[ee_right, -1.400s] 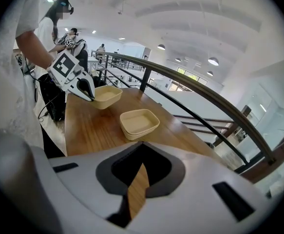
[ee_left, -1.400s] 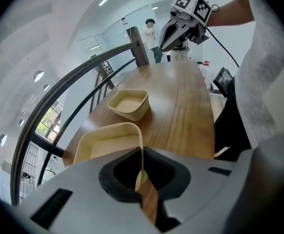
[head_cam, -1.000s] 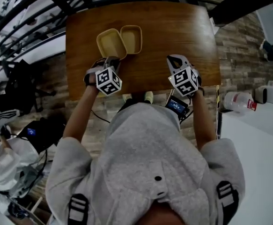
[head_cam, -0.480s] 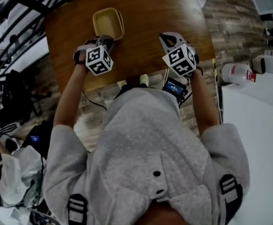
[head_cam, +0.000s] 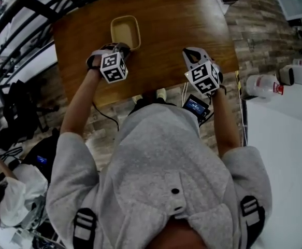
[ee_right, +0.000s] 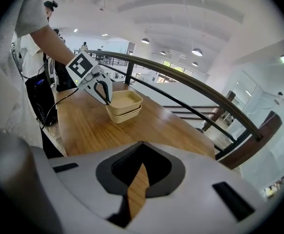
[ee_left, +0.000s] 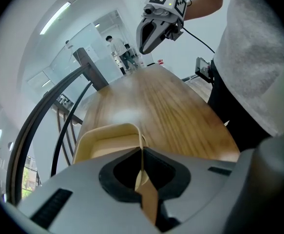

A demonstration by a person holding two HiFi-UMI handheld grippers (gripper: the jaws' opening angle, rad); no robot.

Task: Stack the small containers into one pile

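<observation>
Left gripper view: left gripper clenched on near wall of top container, thin rim pinched between jaws. Edge grip likely chosen so container drops straight into one below.
Right gripper view: top container sits nested in bottom container, pile right at left gripper tips, well ahead of right gripper.
Right gripper closed, nothing in it, held aside over bare surface, likely to stay out of way.
Pile looks done; letting go likely next.

We stand at a wooden table on a floor laid in a pale, brick-like pattern. Beyond the table a dark curved railing edges an open hall, where round lamps glow under a white vaulted ceiling. A white counter lies to our right.
</observation>
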